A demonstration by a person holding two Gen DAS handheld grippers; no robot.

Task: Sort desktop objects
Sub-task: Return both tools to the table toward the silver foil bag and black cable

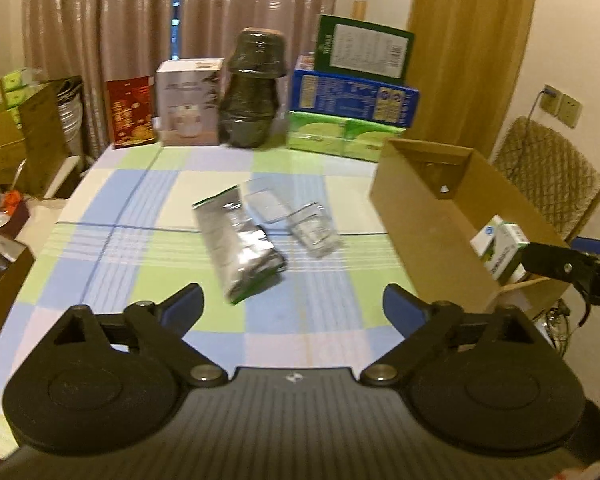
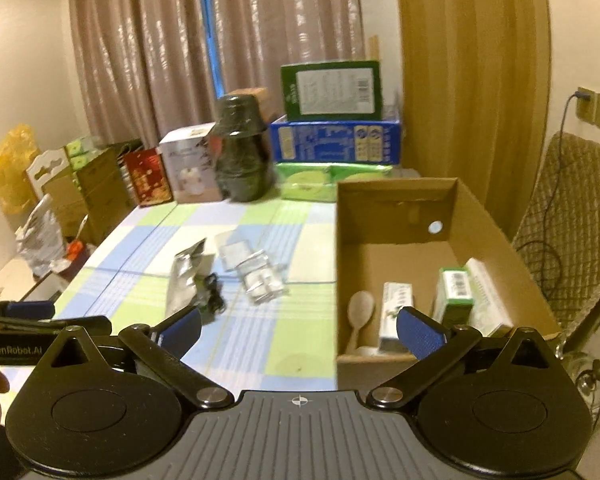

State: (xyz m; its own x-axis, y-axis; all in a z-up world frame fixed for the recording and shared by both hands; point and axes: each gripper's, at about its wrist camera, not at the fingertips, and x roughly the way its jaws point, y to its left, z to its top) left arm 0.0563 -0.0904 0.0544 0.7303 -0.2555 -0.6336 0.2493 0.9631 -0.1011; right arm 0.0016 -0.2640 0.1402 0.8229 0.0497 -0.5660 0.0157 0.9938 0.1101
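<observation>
Both tools hang free over the table, btwn picks by the look of it. Left gripper (image 1: 293, 305) has its jaws spread wide w/ nothing btwn them; right gripper (image 2: 299, 328) likewise wide and empty. No earlier view to compare, so I judge only by how things lie.

Step in hand, as I read it: some items already sit in the cardboard box (image 2: 396, 204), more wait on the checked tablecloth (image 1: 100, 216).

Left to sort, ahead of the left tool's tips: 1 silver foil pouch (image 1: 238, 248) just beyond the jaws, slightly left of centre; 2 clear plastic packets (image 1: 314, 230) further out and to its right, overlapping at one corner. From the right tool they lie ahead-left, the box ahead-right and close.

In the box: 1 pale spoon (image 2: 360, 312); 3 small cartons (image 2: 456, 292), poss. a 4th, too blurred to say.

Next move, I'd guess: left tool goes forward and down onto the pouch, nearest thing. It's flat and crinkly, so the jaws need an edge or a raised fold, then a carry rightward to the box.
</observation>
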